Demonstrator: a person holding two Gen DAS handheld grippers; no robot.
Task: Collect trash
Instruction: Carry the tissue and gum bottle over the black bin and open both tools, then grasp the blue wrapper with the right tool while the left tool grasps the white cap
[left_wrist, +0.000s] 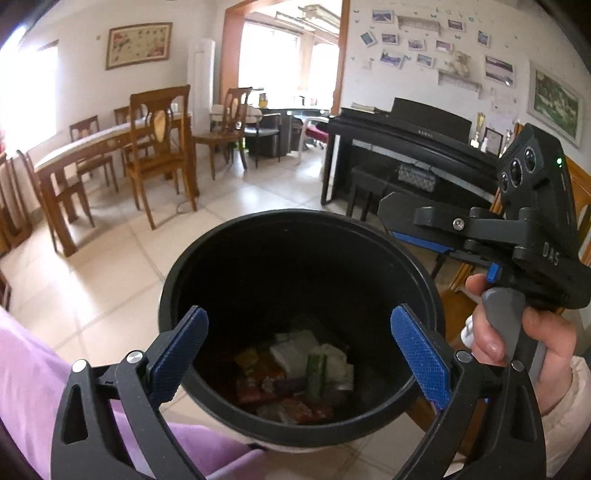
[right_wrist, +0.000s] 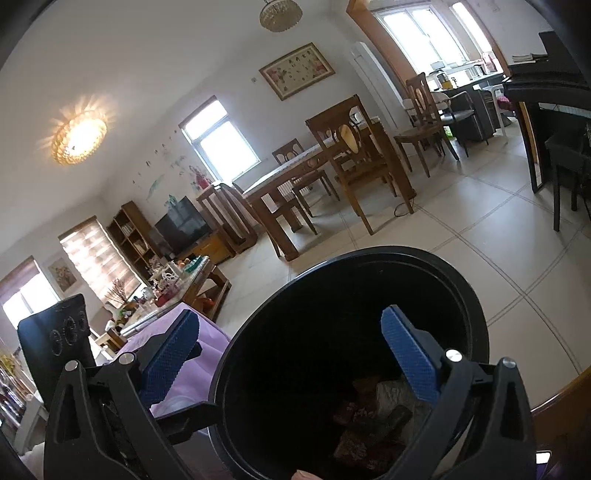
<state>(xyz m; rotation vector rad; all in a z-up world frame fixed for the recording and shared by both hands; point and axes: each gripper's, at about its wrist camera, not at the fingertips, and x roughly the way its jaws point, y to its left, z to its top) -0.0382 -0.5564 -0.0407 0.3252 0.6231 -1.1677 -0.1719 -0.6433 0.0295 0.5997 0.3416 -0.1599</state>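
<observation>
A round black trash bin (left_wrist: 207, 258) with a black liner stands just in front of both grippers; it also shows in the right wrist view (right_wrist: 476, 306). Its bottom holds trash (left_wrist: 295, 373): white tissue, a green packet and red and orange wrappers, also seen dimly in the right wrist view (right_wrist: 373, 424). My left gripper (left_wrist: 299, 354) is open and empty, hovering over the bin's mouth. My right gripper (right_wrist: 291, 358) is open and empty, its right finger over the bin's mouth and its left finger outside the rim. The right gripper's body (left_wrist: 532, 221) shows at the bin's right.
A purple cloth (left_wrist: 33, 387) lies at the bin's left. A wooden dining table (left_wrist: 92, 144) with chairs stands across the tiled floor. A black piano (left_wrist: 410, 147) with its stool stands at right. A cluttered coffee table (right_wrist: 173, 284) is at left.
</observation>
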